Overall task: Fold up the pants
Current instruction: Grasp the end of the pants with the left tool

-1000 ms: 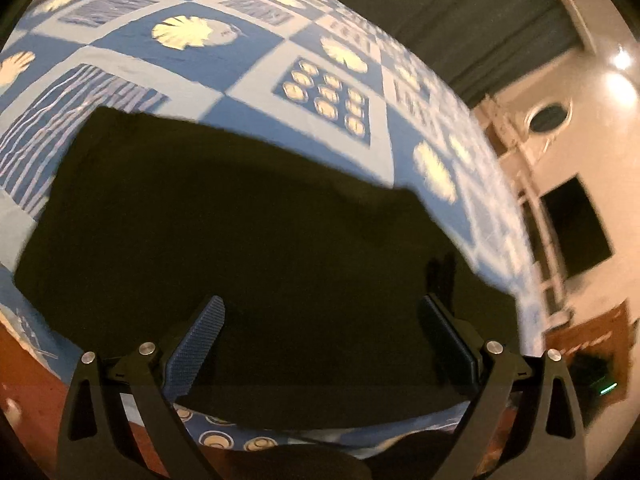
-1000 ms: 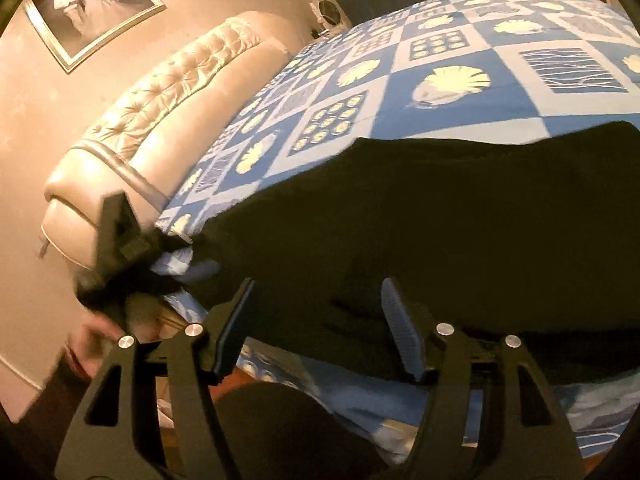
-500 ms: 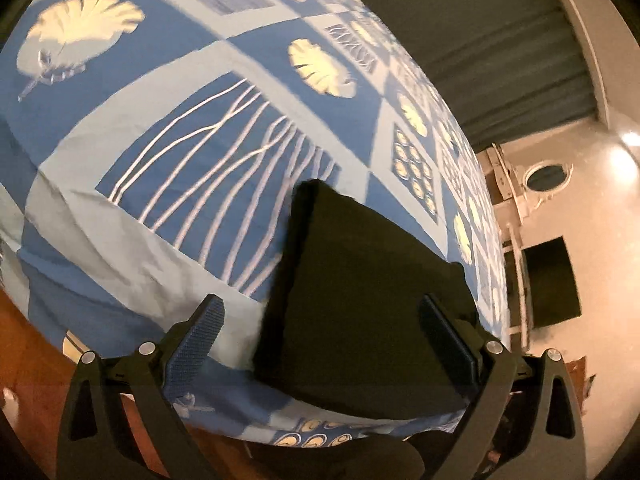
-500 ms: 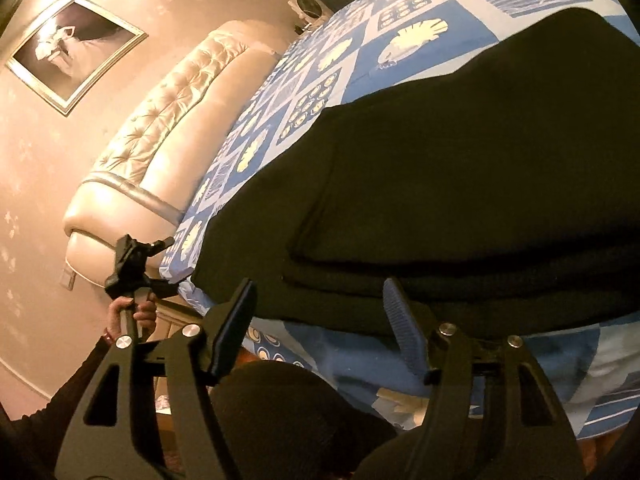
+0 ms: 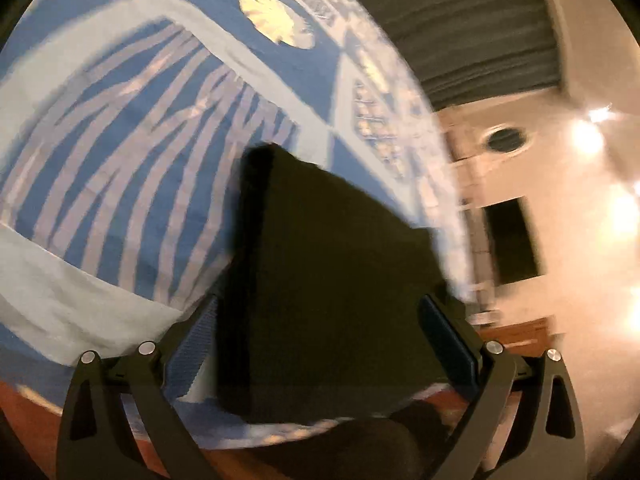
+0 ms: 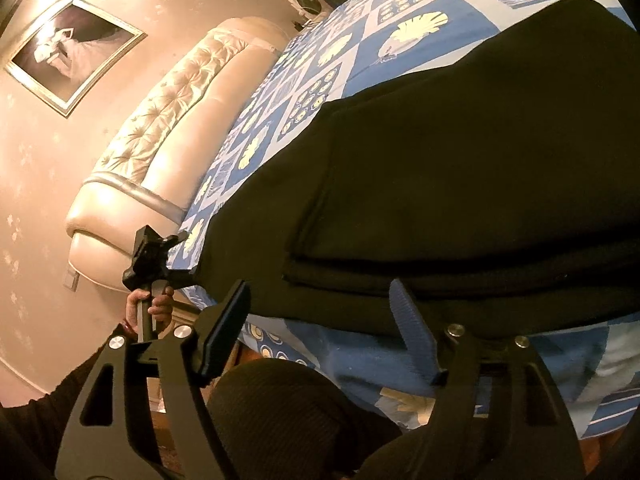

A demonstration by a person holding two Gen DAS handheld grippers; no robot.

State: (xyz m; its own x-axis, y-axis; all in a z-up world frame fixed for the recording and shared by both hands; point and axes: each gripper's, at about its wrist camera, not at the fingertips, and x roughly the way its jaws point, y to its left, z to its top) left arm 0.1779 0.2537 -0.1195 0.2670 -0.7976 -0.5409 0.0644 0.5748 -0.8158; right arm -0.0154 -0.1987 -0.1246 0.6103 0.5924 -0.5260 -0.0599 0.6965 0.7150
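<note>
The black pants (image 6: pixel 460 184) lie folded in layers on the blue patterned bedspread (image 6: pixel 360 56), near the bed's front edge. In the left wrist view the pants (image 5: pixel 332 280) show as a dark block between my fingers. My left gripper (image 5: pixel 320 320) is open and empty, held at the pants' left end; it also shows in the right wrist view (image 6: pixel 156 256), in a hand. My right gripper (image 6: pixel 320 320) is open and empty, just short of the pants' front fold.
A cream tufted headboard (image 6: pixel 168 120) stands at the left end of the bed. A framed picture (image 6: pixel 68 52) hangs on the wall. Dark curtains (image 5: pixel 472 20) and a dark screen (image 5: pixel 512 240) are at the far side. My knee (image 6: pixel 280 412) is below the bed's edge.
The left gripper swung left, off the pants' top to their left end, and the view is blurred by motion. The right gripper drew back and rose a little. Both stayed open.
</note>
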